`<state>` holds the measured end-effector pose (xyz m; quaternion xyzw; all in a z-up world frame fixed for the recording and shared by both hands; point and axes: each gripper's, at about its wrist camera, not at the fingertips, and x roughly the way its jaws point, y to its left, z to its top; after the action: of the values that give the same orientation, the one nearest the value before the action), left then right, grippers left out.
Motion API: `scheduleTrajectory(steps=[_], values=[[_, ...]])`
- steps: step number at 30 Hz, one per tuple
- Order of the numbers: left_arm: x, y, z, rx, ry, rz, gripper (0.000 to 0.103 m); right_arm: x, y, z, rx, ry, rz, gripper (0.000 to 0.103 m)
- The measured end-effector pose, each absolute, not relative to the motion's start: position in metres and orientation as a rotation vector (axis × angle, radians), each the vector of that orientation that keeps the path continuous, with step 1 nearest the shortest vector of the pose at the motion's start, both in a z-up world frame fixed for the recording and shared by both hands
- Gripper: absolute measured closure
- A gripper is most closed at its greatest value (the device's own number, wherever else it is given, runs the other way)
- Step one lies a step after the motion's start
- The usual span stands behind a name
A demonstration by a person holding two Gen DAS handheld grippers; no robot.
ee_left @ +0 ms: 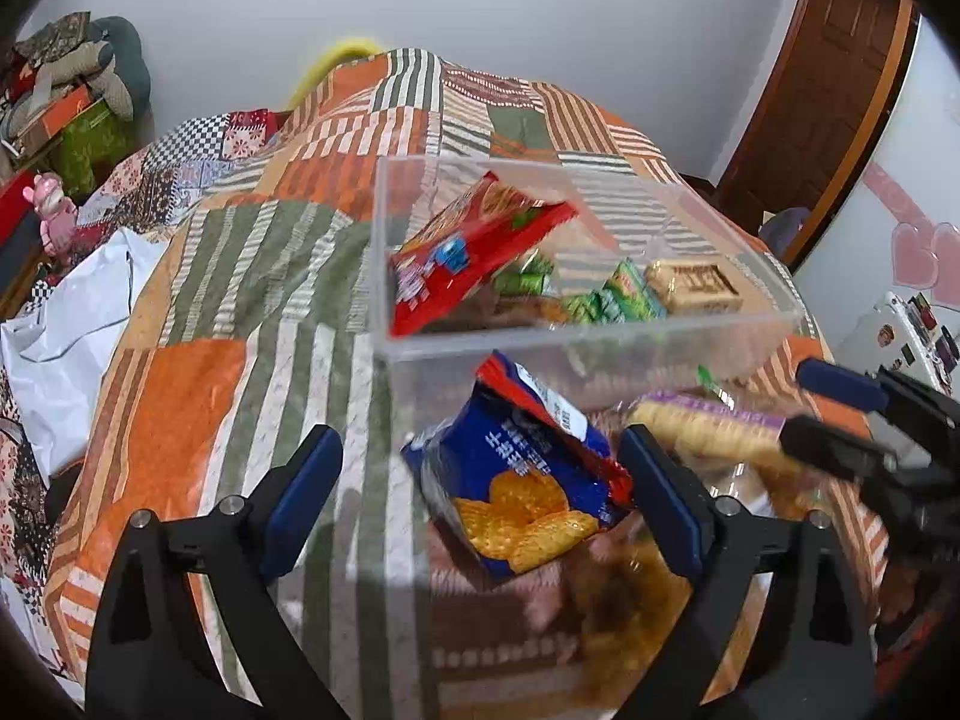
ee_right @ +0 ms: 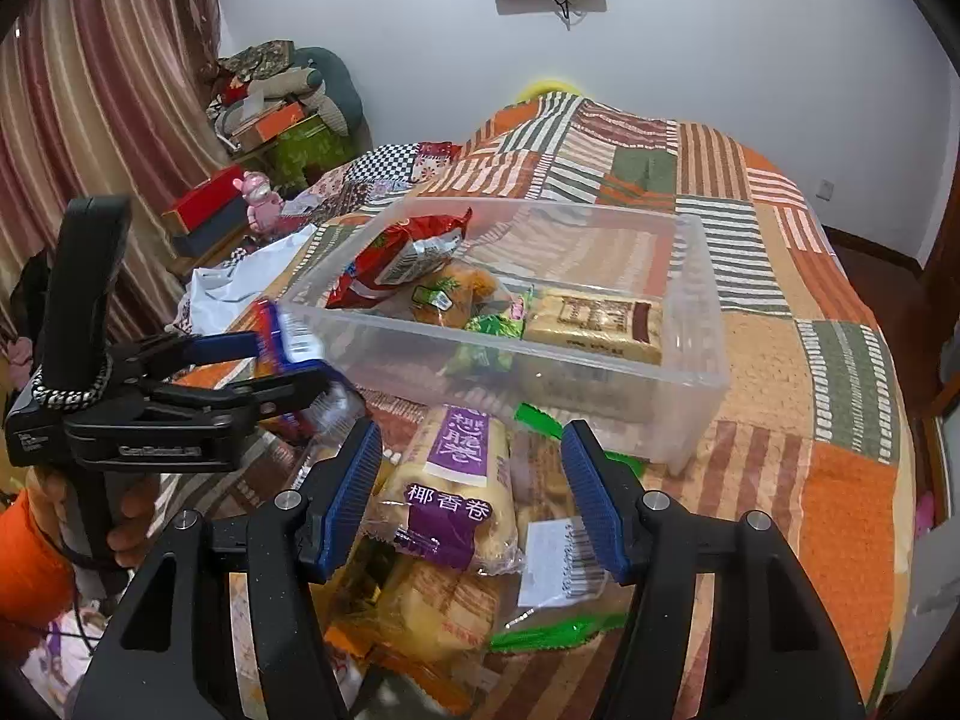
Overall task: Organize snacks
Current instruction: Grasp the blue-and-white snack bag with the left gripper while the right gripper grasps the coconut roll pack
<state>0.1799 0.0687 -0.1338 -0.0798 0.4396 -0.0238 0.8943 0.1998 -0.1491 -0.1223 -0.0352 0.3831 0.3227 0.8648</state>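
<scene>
A clear plastic box (ee_left: 576,333) (ee_right: 690,384) stands on the patchwork quilt and holds a red snack bag (ee_left: 474,252) (ee_right: 396,258), green candies (ee_left: 624,300) and a tan biscuit pack (ee_right: 594,318). My left gripper (ee_left: 480,498) is open, with a blue cracker bag (ee_left: 516,480) between its fingers just before the box; in the right wrist view the left gripper (ee_right: 288,360) appears to touch that bag (ee_right: 288,336). My right gripper (ee_right: 471,492) is open around a purple-labelled roll pack (ee_right: 450,492) (ee_left: 708,426) in the loose snack pile.
A patchwork quilt (ee_right: 840,360) covers the bed. A white plastic bag (ee_left: 66,324) lies at its left. Boxes, a pink toy (ee_right: 261,198) and cushions stand by the curtain. A wooden door (ee_left: 828,90) is at the right.
</scene>
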Motion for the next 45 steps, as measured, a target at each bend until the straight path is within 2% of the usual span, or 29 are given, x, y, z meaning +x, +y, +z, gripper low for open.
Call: scheduleTrajectory(steps=[10,17,26,32,33,34,37,45], values=[[0.149,0.098,-0.156,-0.166,0.980,-0.006,0.009,0.191,-0.162,-0.131,-0.083,0.820,0.654,0.045],[0.161,0.088,-0.151,-0.152,0.979,-0.029,0.009,0.191,-0.154,-0.133,-0.110,0.846,0.680,0.045],[0.179,0.084,-0.173,-0.200,1.033,-0.052,0.009,0.198,-0.139,-0.145,-0.139,0.874,0.698,0.045],[0.181,0.080,-0.176,-0.200,1.021,-0.057,0.010,0.204,-0.134,-0.149,-0.140,0.894,0.706,0.050],[0.179,0.080,-0.176,-0.200,1.016,-0.058,0.012,0.204,-0.133,-0.150,-0.141,0.904,0.715,0.053],[0.177,0.080,-0.175,-0.193,1.006,-0.064,0.019,0.203,-0.132,-0.150,-0.142,0.911,0.723,0.057],[0.171,0.076,-0.172,-0.177,0.995,-0.099,0.039,0.199,-0.130,-0.151,-0.167,0.900,0.721,0.058],[0.154,0.065,-0.165,-0.121,0.969,-0.110,0.045,0.207,-0.129,-0.154,-0.143,0.930,0.726,0.057]])
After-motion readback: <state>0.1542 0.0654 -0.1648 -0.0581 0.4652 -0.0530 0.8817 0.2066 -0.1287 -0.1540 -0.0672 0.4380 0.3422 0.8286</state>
